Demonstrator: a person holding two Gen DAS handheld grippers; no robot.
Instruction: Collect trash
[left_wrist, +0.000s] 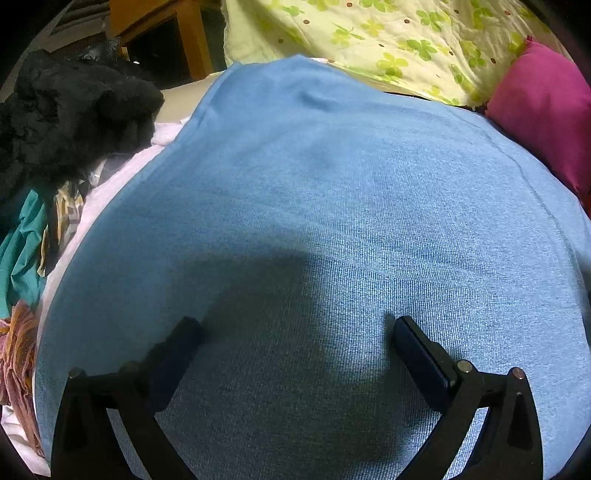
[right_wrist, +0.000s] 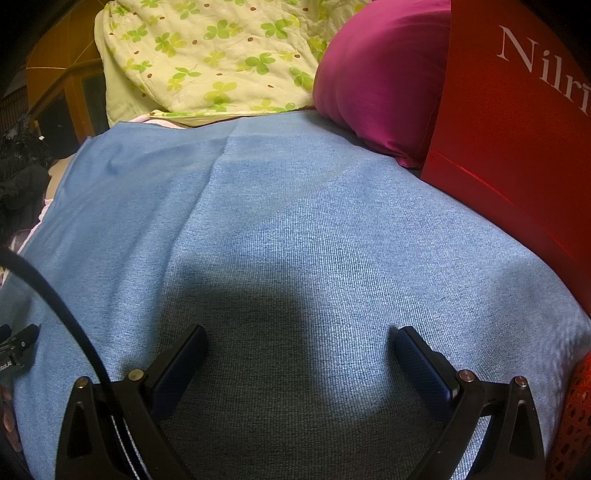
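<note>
**Both grippers held wide over a bare blue cloth; no trash in view**

The left gripper (left_wrist: 295, 332) is held with its jaws spread wide and nothing between them, low above a blue cloth (left_wrist: 314, 192) that is spread smooth across what appears to be a bed. The right gripper (right_wrist: 301, 341) is carried the same way over the same blue cloth (right_wrist: 295, 229), wide and empty. Such a stance suits scanning or approach rather than carrying, as far as can be judged.

No piece of trash can be made out in either view; where the task's thing lies cannot be told. Two readings are fitted by this: litter lying outside the views, or litter already gathered.

A red paper bag (right_wrist: 517, 122) is seen standing at the right edge of the cloth, touching a magenta pillow (right_wrist: 380, 77); it may be meant as the container, though its inside is hidden. Something orange and perforated (right_wrist: 572, 417) shows at the lower right edge and cannot be identified. Behind the cloth a clover-print quilt (left_wrist: 388, 40) is bunched, and at the left a pile of clothes (left_wrist: 62, 122) is heaped, dark garments on top. A black cable (right_wrist: 55, 302) is seen crossing the right view.
</note>
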